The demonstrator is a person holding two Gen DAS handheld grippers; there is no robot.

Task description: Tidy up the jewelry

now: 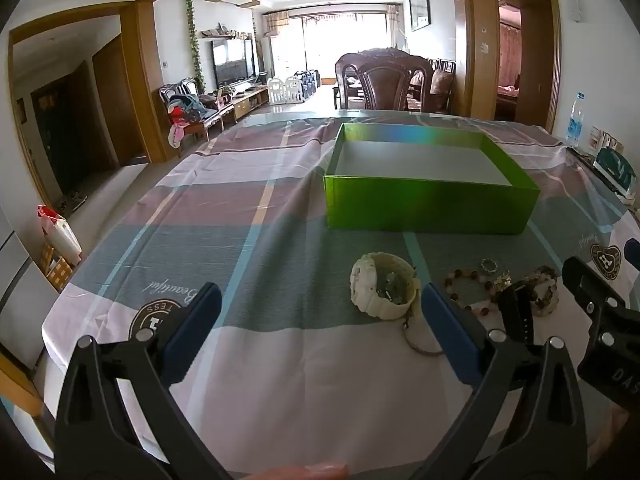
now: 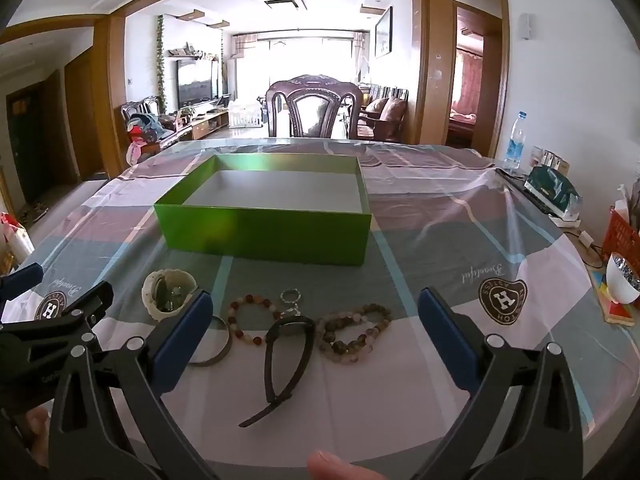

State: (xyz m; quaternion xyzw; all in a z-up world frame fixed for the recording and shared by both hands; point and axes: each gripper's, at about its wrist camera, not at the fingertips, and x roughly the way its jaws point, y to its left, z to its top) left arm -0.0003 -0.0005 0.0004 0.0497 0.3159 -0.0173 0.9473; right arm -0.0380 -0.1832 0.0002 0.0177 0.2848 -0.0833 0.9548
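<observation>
A green box (image 2: 264, 236) with a white floor stands uncovered mid-table on the checked cloth. In front of it lies the jewelry: a white watch (image 2: 168, 292), a metal bangle (image 2: 218, 346), a pale bead bracelet (image 2: 250, 318), a small silver ring (image 2: 290, 296), a black watch strap (image 2: 288, 356) and a dark bead bracelet (image 2: 354, 332). My right gripper (image 2: 316, 304) hovers open over the strap and bracelets, touching nothing. My left gripper (image 1: 320, 300) is open above bare cloth, the white watch (image 1: 380, 288) just inside its right finger. The green box (image 1: 428, 204) lies beyond.
At the right table edge stand a water bottle (image 2: 516, 140), a dark green bag (image 2: 554, 192), a red basket (image 2: 622, 236) and a white bowl (image 2: 622, 280). A dark wooden chair (image 2: 316, 108) stands behind the far edge. The table drops off at the left.
</observation>
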